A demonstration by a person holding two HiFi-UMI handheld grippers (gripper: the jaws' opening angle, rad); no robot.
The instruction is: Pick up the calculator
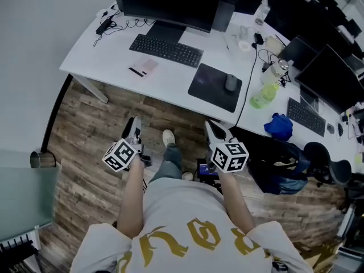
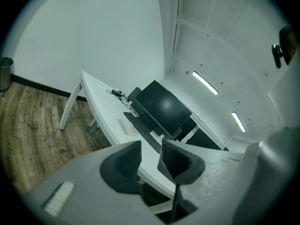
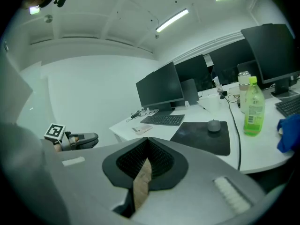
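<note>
The calculator [image 1: 143, 68] is a small pale pink slab lying flat on the white desk [image 1: 108, 50], just in front of the keyboard's left end. It also shows in the left gripper view [image 2: 129, 125] and in the right gripper view [image 3: 141, 129]. Both grippers are held low over the wood floor, well short of the desk. My left gripper [image 1: 135, 131] [image 2: 151, 146] is open with a narrow empty gap. My right gripper [image 1: 215, 131] [image 3: 148, 142] has its tips together and holds nothing.
A black keyboard [image 1: 165, 49] and a monitor [image 1: 170, 1] stand behind the calculator. To the right lie a dark mouse pad [image 1: 215, 87] with a mouse [image 1: 230, 82], a green bottle [image 1: 264, 95] and a blue cloth [image 1: 278, 125]. A metal bin [image 1: 42, 160] stands at the left wall.
</note>
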